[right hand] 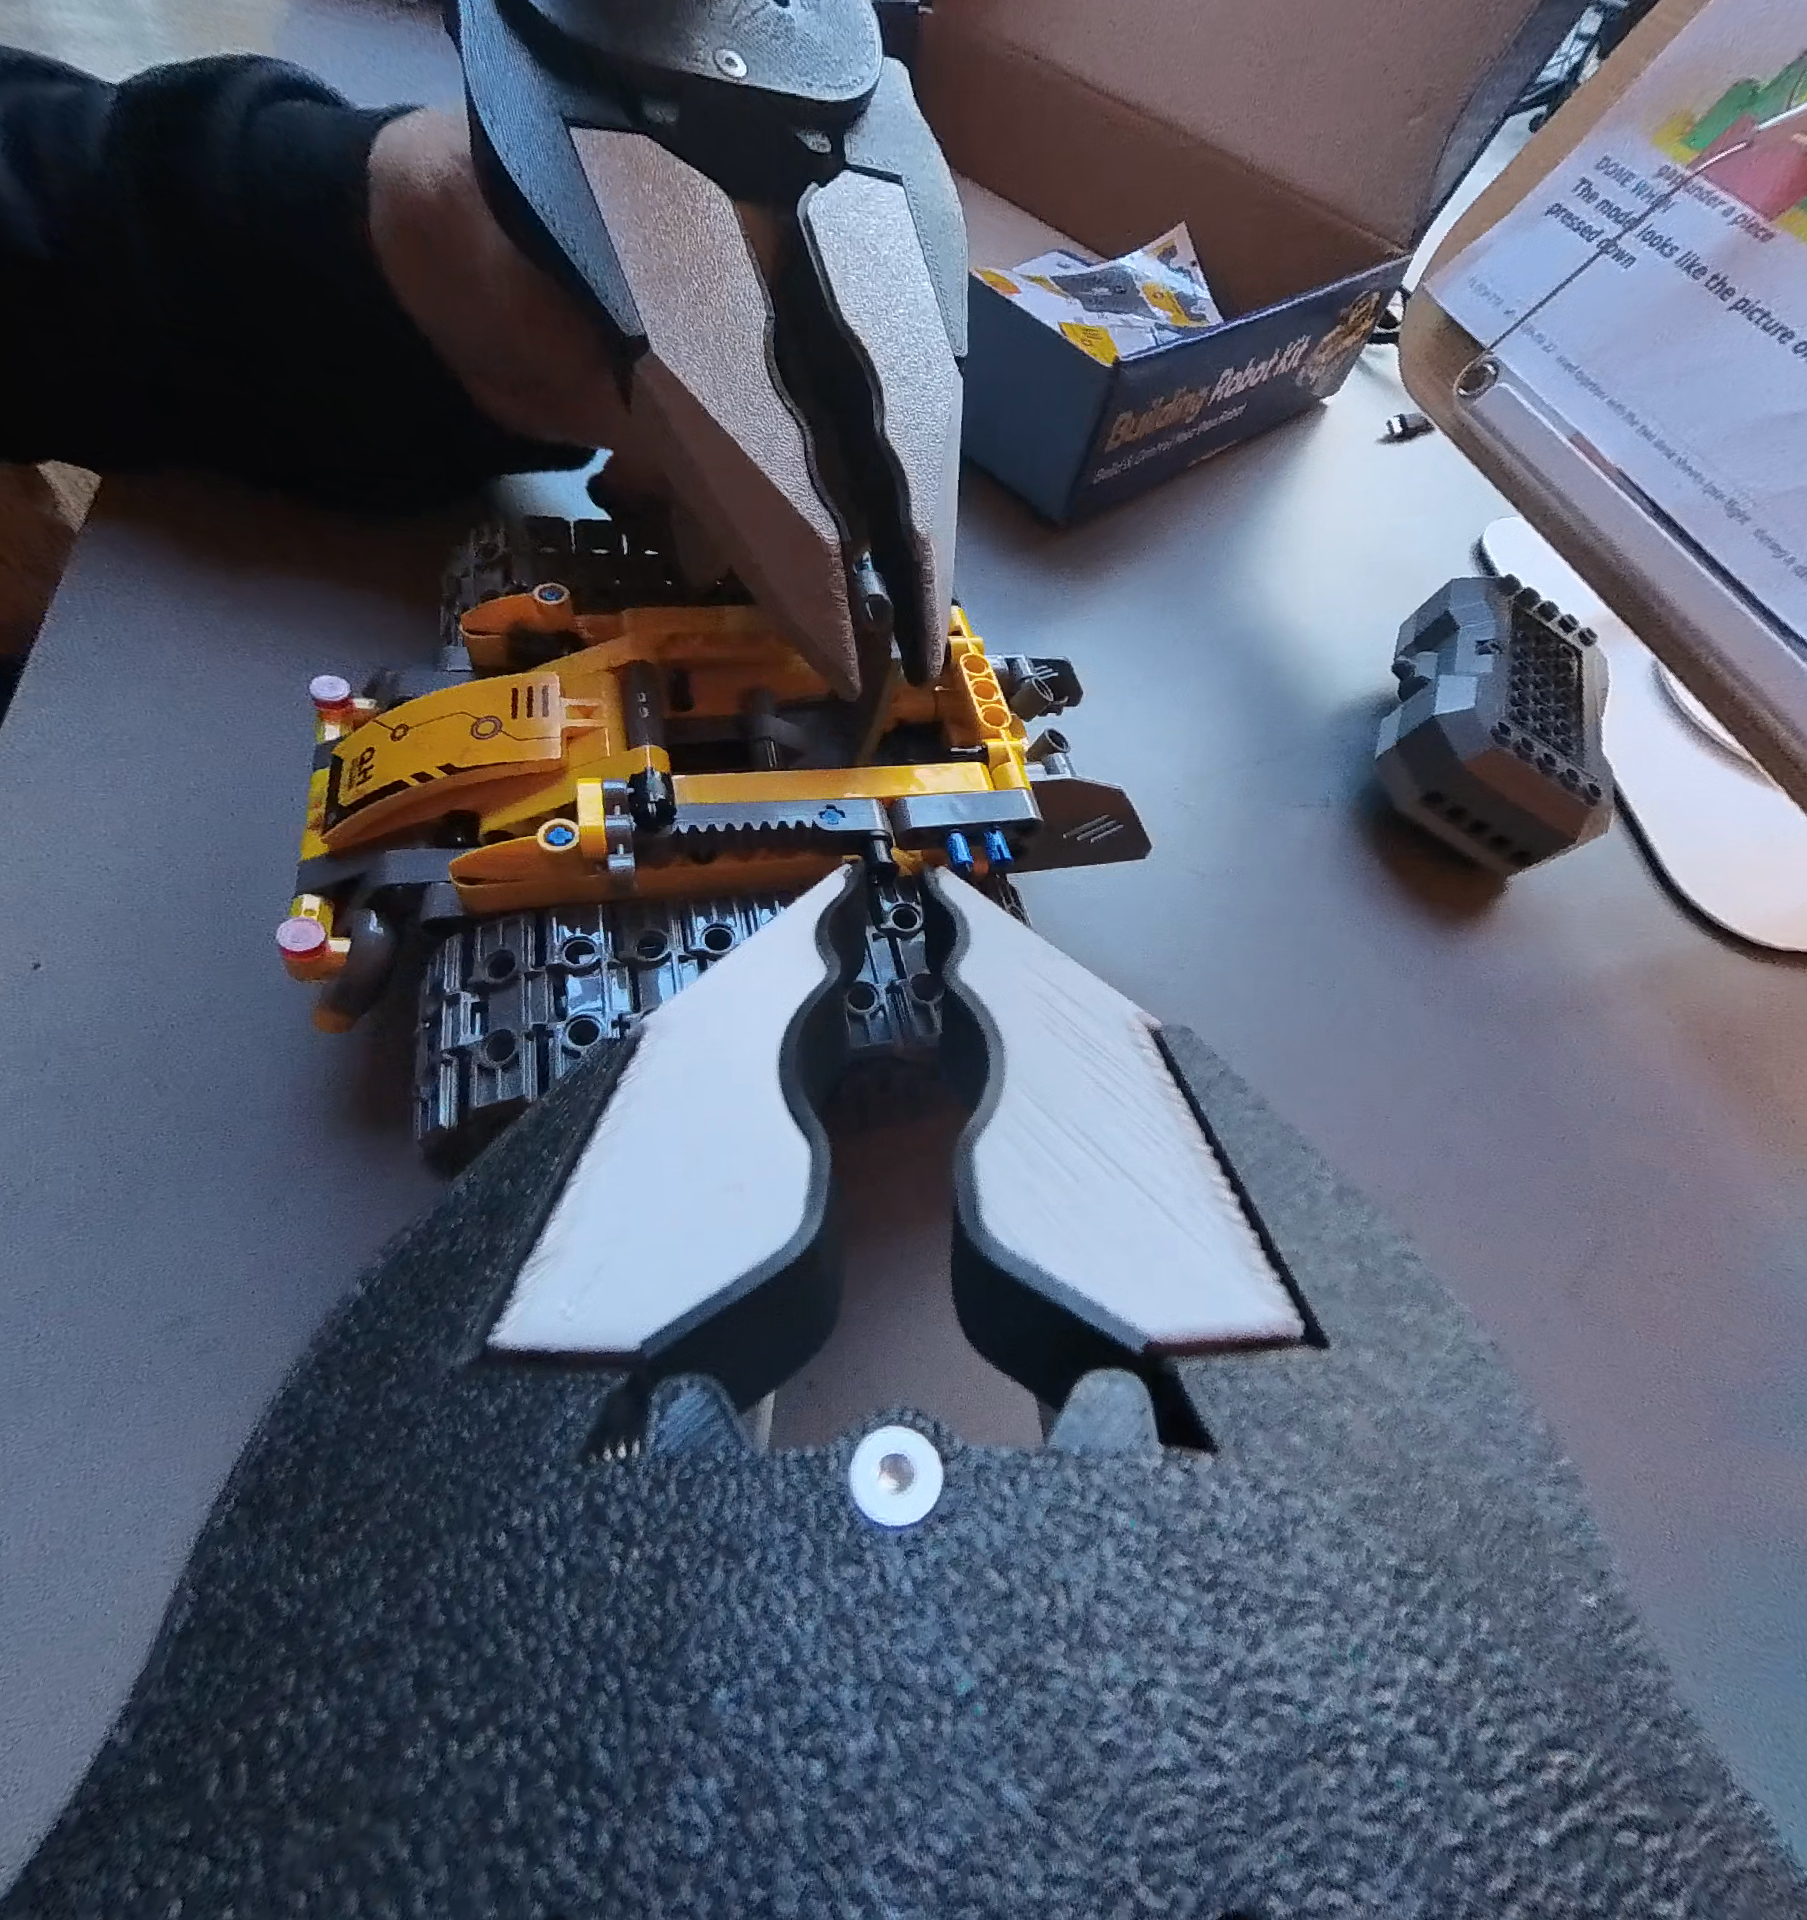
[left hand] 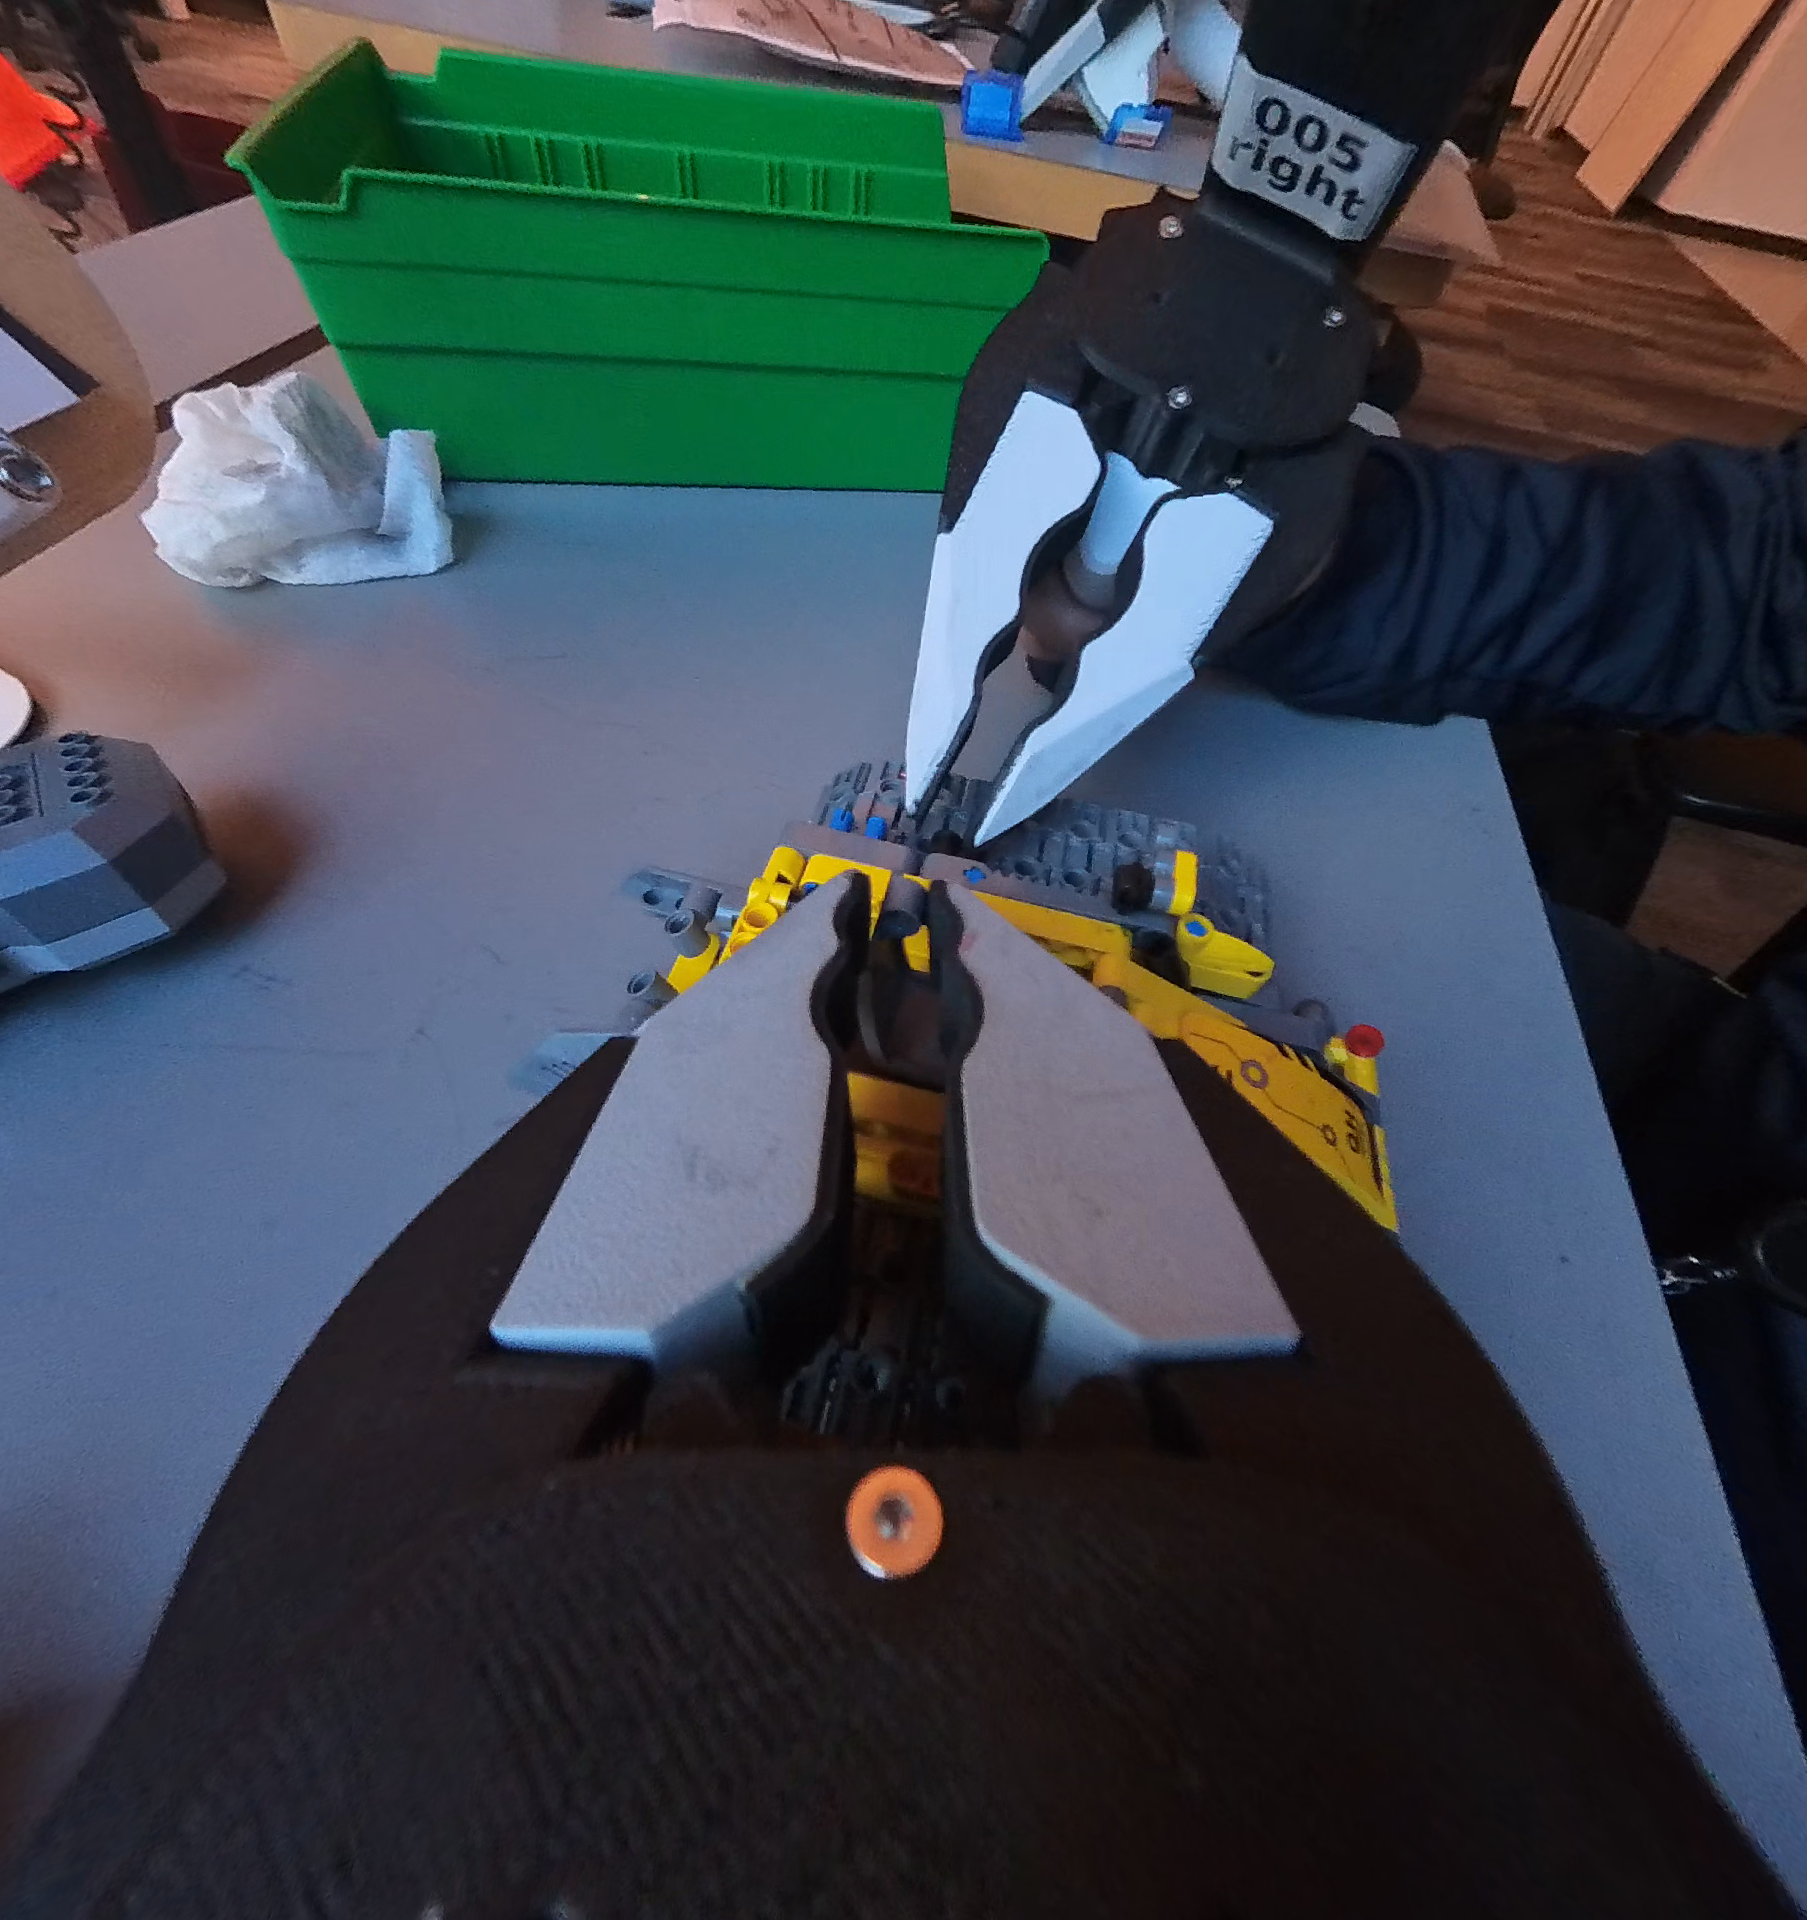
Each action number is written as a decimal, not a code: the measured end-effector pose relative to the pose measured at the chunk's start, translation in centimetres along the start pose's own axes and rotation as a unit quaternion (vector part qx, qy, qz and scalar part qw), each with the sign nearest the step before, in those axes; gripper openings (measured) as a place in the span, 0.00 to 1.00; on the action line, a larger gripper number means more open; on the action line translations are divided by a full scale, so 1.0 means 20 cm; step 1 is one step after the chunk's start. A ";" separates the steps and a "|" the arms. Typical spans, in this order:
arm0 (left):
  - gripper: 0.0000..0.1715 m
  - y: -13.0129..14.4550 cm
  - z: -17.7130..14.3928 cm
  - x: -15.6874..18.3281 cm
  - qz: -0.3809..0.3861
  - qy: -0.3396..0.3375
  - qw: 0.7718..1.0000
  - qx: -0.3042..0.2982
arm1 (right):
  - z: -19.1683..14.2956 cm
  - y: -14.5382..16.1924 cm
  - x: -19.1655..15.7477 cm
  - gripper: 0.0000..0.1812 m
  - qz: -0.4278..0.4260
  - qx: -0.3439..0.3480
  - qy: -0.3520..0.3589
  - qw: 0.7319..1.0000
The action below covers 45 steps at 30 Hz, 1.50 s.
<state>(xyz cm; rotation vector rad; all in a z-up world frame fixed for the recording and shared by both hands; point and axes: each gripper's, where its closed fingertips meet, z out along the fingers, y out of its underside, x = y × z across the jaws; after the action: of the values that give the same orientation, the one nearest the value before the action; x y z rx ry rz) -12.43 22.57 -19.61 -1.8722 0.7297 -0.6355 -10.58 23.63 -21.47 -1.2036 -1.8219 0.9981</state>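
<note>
A yellow and grey toy-brick tracked vehicle (left hand: 1138, 935) lies on the grey table (left hand: 566, 675); it also shows in the right wrist view (right hand: 753, 790). My left gripper (left hand: 894, 896) is over the vehicle's middle, shut on a thin dark grey rod (right hand: 871, 597) that stands up from the frame. It comes down from above in the right wrist view (right hand: 883, 670). My right gripper (right hand: 888, 875) is narrowly open, tips on either side of a black pin (right hand: 878, 852) at the vehicle's side rail, above the black track (right hand: 587, 966). It faces the left gripper in the left wrist view (left hand: 946, 823).
A green bin (left hand: 650, 312) stands at the back, a crumpled white tissue (left hand: 286, 488) to its left. A grey brick block (right hand: 1501, 738) lies apart. A blue box (right hand: 1190, 416), a cardboard box (right hand: 1190, 104) and a printed sheet on a stand (right hand: 1709, 312) are nearby. Dark sleeves (left hand: 1553, 582) hold both grippers. The grippers are tip to tip, or close to it.
</note>
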 end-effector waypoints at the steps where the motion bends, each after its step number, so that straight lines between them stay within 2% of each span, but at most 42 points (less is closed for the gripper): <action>1: 0.05 0.00 0.00 0.02 0.002 0.009 1.000 -0.001 | 0.00 0.01 0.00 0.04 -0.003 -0.002 -0.004 1.000; 2: 0.07 0.00 0.00 0.04 0.002 0.024 1.000 -0.002 | 0.00 0.02 -0.01 0.05 -0.007 -0.007 -0.011 1.000; 5: 0.20 0.00 -0.02 0.16 -0.007 0.102 0.995 -0.007 | -0.01 0.04 -0.04 0.04 -0.006 -0.013 -0.035 0.999; 6: 0.18 0.00 -0.03 0.16 -0.004 0.103 0.995 -0.008 | -0.01 0.04 -0.05 0.04 -0.003 -0.013 -0.042 0.999; 8: 0.13 0.01 -0.02 0.14 0.005 0.084 0.996 -0.009 | -0.01 0.03 -0.06 0.04 -0.011 -0.010 -0.044 0.999; 12: 0.10 -0.01 -0.01 0.11 0.037 0.053 0.998 -0.010 | -0.01 0.03 -0.07 0.02 -0.028 -0.009 -0.039 0.999; 14: 0.16 -0.05 -0.03 0.08 0.052 0.022 0.998 0.011 | -0.01 0.03 -0.06 0.02 -0.026 -0.006 -0.041 0.999; 18: 0.20 -0.11 -0.08 0.04 0.043 0.010 0.997 0.057 | -0.02 0.03 -0.05 0.05 -0.002 0.007 -0.050 0.999; 22: 0.33 -0.04 -0.05 -0.01 -0.014 0.020 0.999 0.022 | -0.04 0.01 -0.01 0.04 0.018 0.026 -0.044 0.999; 25: 0.32 0.05 -0.01 0.01 -0.018 0.029 0.999 -0.025 | -0.07 -0.03 0.02 0.04 0.045 0.050 -0.045 0.997; 27: 0.37 0.09 0.02 0.00 -0.001 0.015 0.999 -0.047 | -0.08 -0.03 0.03 0.04 0.054 0.054 -0.042 0.996; 36: 0.37 0.08 0.02 -0.02 -0.056 0.033 0.998 -0.027 | -0.04 0.00 0.01 0.04 0.042 0.030 -0.045 0.998; 45: 0.30 0.08 0.02 -0.03 -0.025 0.004 0.999 -0.039 | -0.05 -0.01 -0.01 0.03 0.043 0.040 -0.058 0.997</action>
<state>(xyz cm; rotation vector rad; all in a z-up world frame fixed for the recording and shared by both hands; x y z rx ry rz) -12.87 22.79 -21.31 -1.9657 0.7222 -0.6547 -9.69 23.54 -20.82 -1.2050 -1.8130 1.1997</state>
